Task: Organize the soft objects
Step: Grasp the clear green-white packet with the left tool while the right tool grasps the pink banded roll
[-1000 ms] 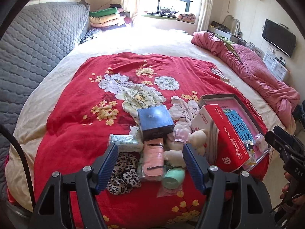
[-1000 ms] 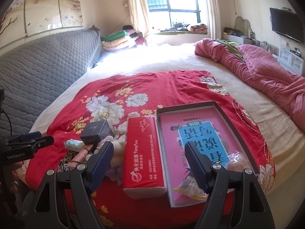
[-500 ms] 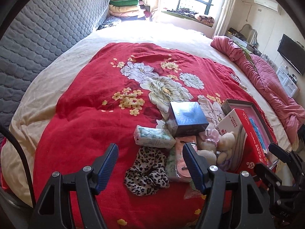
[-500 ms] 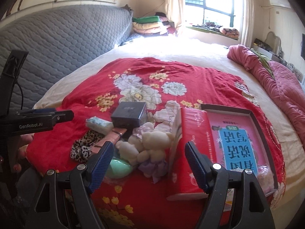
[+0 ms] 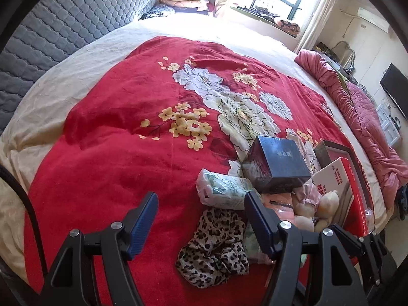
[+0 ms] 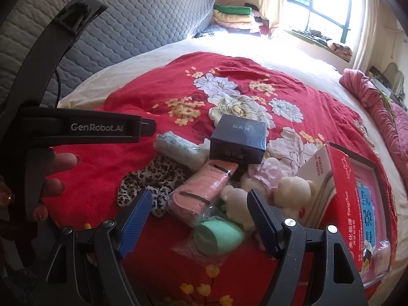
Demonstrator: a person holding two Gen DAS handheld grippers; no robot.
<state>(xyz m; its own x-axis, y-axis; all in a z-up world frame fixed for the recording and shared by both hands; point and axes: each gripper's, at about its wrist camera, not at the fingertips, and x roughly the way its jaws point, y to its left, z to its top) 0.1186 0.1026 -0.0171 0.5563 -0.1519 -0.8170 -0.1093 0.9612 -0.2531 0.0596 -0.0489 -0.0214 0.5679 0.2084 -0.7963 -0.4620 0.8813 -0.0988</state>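
From the left wrist camera, the left gripper (image 5: 200, 225) sits at the bottom centre of the frame with its blue-padded fingers (image 5: 142, 223) spread apart and nothing between them, only the red floral quilt (image 5: 122, 132) beneath. The pile of soft things lies in the lower right. A leopard-print cloth (image 5: 214, 250) is crumpled just right of the gap, partly behind the right-hand finger. Above it lies a pale green tissue pack (image 5: 221, 188), touching a dark blue box (image 5: 275, 163) that stands above and to its right. Further right, a cream plush toy (image 5: 323, 204) leans against a red and white tissue box (image 5: 341, 178). A grey quilted headboard (image 5: 76, 25) fills the upper left.

From the right wrist camera, the right gripper (image 6: 197, 216) is at the bottom centre, jaws wide and empty. Between its fingers in the frame lie a pink wrapped bundle (image 6: 204, 186) and, lower, a mint green item in clear wrap (image 6: 219, 234). The leopard-print cloth (image 6: 145, 178) is to the left of the bundle, the dark blue box (image 6: 239, 137) above it, the plush toy (image 6: 288, 191) to the right against the red and white tissue box (image 6: 339, 191). A person's hand (image 6: 51, 178) at the left edge holds the black frame of the left gripper's handle.
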